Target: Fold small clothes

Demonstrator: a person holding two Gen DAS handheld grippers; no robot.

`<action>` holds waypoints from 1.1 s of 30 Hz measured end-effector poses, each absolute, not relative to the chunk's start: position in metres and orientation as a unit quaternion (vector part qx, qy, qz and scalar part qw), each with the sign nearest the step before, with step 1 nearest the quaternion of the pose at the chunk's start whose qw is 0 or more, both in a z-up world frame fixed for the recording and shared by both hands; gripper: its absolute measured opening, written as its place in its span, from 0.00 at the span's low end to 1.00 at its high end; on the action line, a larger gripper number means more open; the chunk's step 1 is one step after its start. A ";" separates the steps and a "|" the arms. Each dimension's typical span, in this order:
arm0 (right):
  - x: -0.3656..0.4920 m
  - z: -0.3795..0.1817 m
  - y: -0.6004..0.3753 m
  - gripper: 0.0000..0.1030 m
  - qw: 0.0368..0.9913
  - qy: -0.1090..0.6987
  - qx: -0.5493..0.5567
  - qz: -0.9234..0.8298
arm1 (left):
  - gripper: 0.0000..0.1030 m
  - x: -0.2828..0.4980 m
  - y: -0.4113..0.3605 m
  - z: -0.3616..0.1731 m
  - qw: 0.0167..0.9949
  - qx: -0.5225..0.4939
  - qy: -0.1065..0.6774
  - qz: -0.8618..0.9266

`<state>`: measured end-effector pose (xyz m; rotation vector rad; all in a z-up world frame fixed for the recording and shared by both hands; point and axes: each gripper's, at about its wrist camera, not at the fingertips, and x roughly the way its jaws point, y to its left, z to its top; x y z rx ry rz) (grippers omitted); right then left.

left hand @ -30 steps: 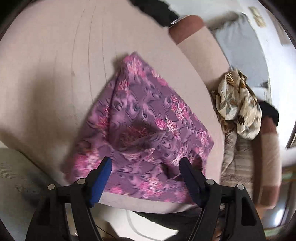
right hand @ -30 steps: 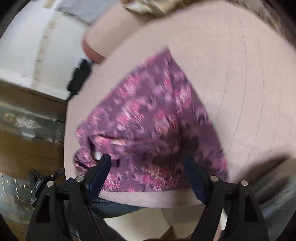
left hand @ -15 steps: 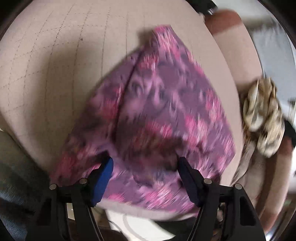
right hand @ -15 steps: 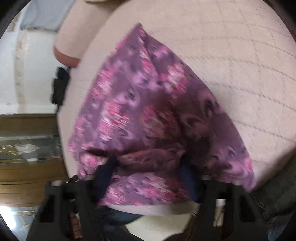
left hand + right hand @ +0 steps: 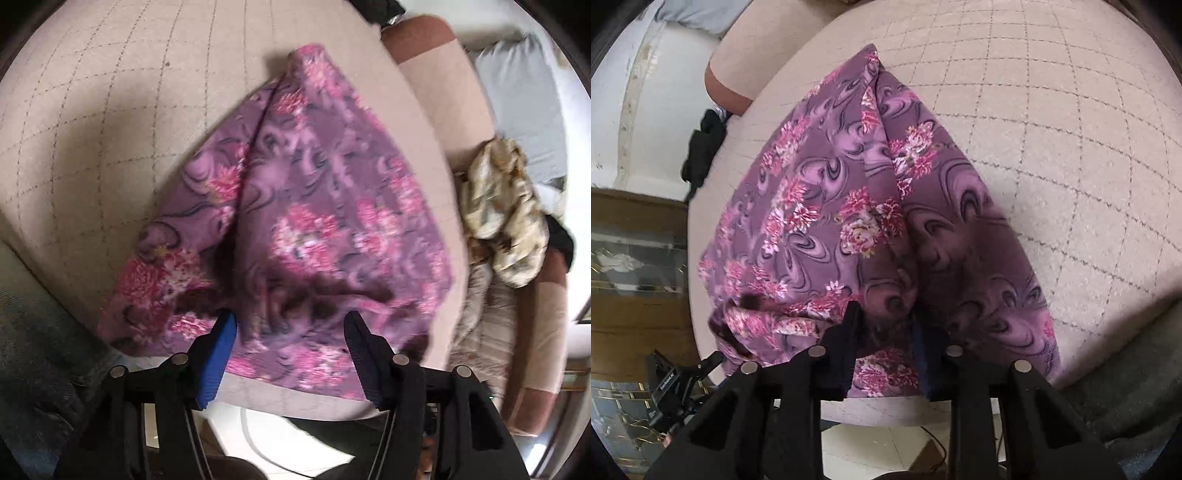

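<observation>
Purple floral garment on quilted cushion. L gripper closing, fabric betw. jaws, not yet pinched. R gripper closing, narrow gap, cloth bunched betw. pads.

A garment in dusty purple, printed with darker swirls and clusters of pink, magenta and white flowers, lay over a pale beige cushion stitched in a thin dark diamond grid. The left claw was black, one inner pad bright blue, the other dark navy. The right claw was black with dark navy pads. A crumpled cloth beside the cushion showed cream, tan and brown leaf shapes. A pillow beyond was plain grey-blue. A strip of blue denim sat at the left edge.
</observation>
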<state>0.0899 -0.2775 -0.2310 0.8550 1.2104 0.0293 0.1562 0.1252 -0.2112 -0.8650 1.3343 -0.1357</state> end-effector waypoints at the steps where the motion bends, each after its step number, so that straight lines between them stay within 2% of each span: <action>1: 0.087 -0.230 -0.282 0.26 0.737 0.544 0.401 0.020 | 0.62 0.156 0.129 -0.206 0.699 -0.397 0.591 -0.060; 4: 0.091 -0.229 -0.284 0.26 0.736 0.534 0.416 0.025 | 0.65 0.164 0.132 -0.200 0.700 -0.407 0.585 -0.047; 7: 0.095 -0.233 -0.281 0.27 0.734 0.539 0.412 0.023 | 0.67 0.179 0.124 -0.214 0.690 -0.385 0.613 -0.024; 9: 0.095 -0.234 -0.280 0.27 0.732 0.544 0.409 0.024 | 0.64 0.181 0.111 -0.227 0.681 -0.349 0.643 -0.013; 11: 0.094 -0.234 -0.280 0.27 0.731 0.552 0.400 0.020 | 0.59 0.172 0.102 -0.223 0.703 -0.310 0.639 -0.011; 12: 0.093 -0.234 -0.281 0.27 0.733 0.558 0.390 0.013 | 0.54 0.168 0.098 -0.219 0.716 -0.286 0.637 -0.011; 14: 0.090 -0.236 -0.280 0.24 0.735 0.566 0.374 0.006 | 0.39 0.160 0.093 -0.219 0.730 -0.253 0.635 -0.007; 15: 0.089 -0.237 -0.280 0.20 0.736 0.568 0.369 0.005 | 0.19 0.159 0.092 -0.220 0.735 -0.235 0.636 -0.002; 16: 0.089 -0.237 -0.279 0.14 0.736 0.571 0.363 0.005 | 0.12 0.161 0.091 -0.220 0.738 -0.223 0.637 -0.006; 17: 0.089 -0.234 -0.279 0.08 0.739 0.574 0.352 0.006 | 0.10 0.163 0.092 -0.217 0.739 -0.225 0.635 -0.016; 22: 0.088 -0.186 -0.285 0.07 0.797 0.524 0.300 -0.009 | 0.09 0.154 0.100 -0.153 0.819 -0.211 0.529 -0.076; 25: 0.084 -0.176 -0.284 0.07 0.810 0.522 0.268 -0.018 | 0.08 0.160 0.091 -0.172 0.819 -0.144 0.552 -0.058; 28: 0.089 -0.205 -0.279 0.07 0.784 0.562 0.261 -0.038 | 0.08 0.157 0.096 -0.205 0.810 -0.112 0.574 -0.032; 30: 0.089 -0.215 -0.283 0.07 0.769 0.576 0.275 -0.034 | 0.08 0.148 0.099 -0.193 0.820 -0.138 0.553 -0.053; 33: 0.083 -0.199 -0.276 0.07 0.788 0.563 0.248 -0.038 | 0.08 0.143 0.099 -0.183 0.837 -0.109 0.535 -0.042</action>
